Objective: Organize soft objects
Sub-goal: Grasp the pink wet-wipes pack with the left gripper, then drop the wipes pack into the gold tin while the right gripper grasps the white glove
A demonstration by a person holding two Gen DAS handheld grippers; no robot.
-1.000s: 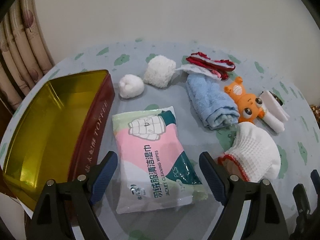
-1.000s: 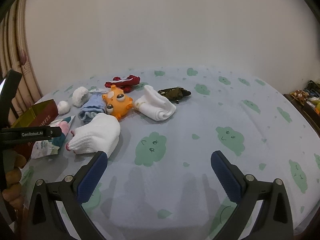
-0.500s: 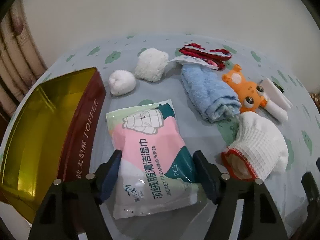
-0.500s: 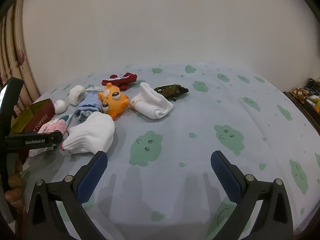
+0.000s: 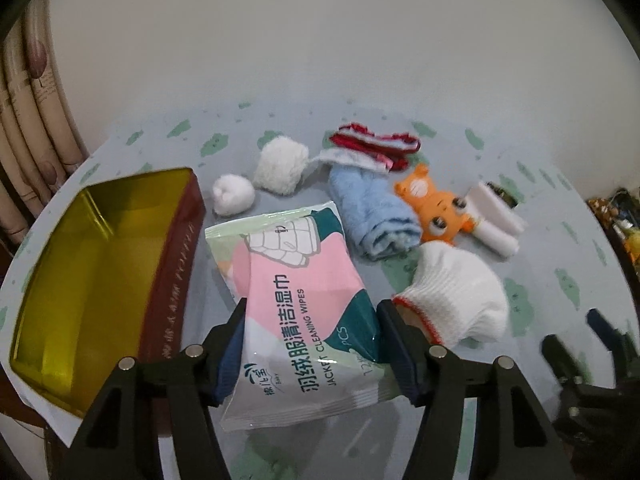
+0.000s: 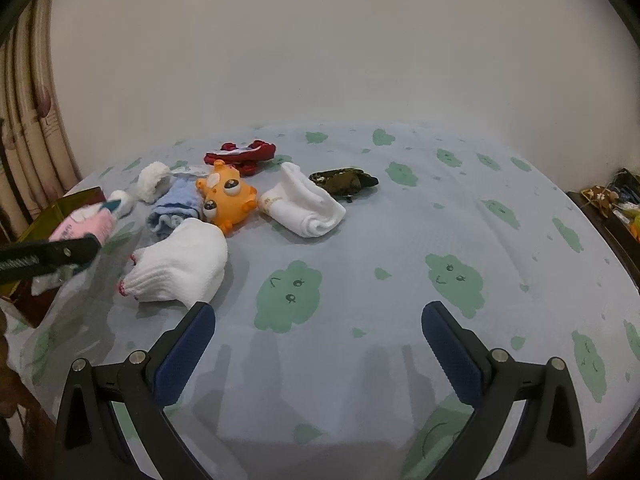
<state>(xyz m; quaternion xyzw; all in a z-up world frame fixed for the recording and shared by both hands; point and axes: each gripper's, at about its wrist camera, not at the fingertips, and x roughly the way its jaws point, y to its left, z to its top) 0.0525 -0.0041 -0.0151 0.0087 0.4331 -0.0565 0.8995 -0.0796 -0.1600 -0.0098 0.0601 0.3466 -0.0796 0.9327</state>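
on the left an open toffee tin (image 5: 108, 256) with a gold inside sits on the cloud-print sheet (image 6: 360, 240). just right of it the left gripper (image 5: 312, 344) has just been closing, and its blue pads now press both long edges of the wet wipes pack (image 5: 296, 304), whose near end looks raised off the sheet. beyond lie two white fluffy balls (image 5: 256, 180), a rolled blue towel (image 5: 372, 216), a red and white cloth (image 5: 376, 144), an orange toy (image 5: 432, 208) and a white knit glove (image 5: 456, 296). at the right, the right gripper (image 6: 318, 344) hangs over bare sheet, jaws wide apart, holding nothing.
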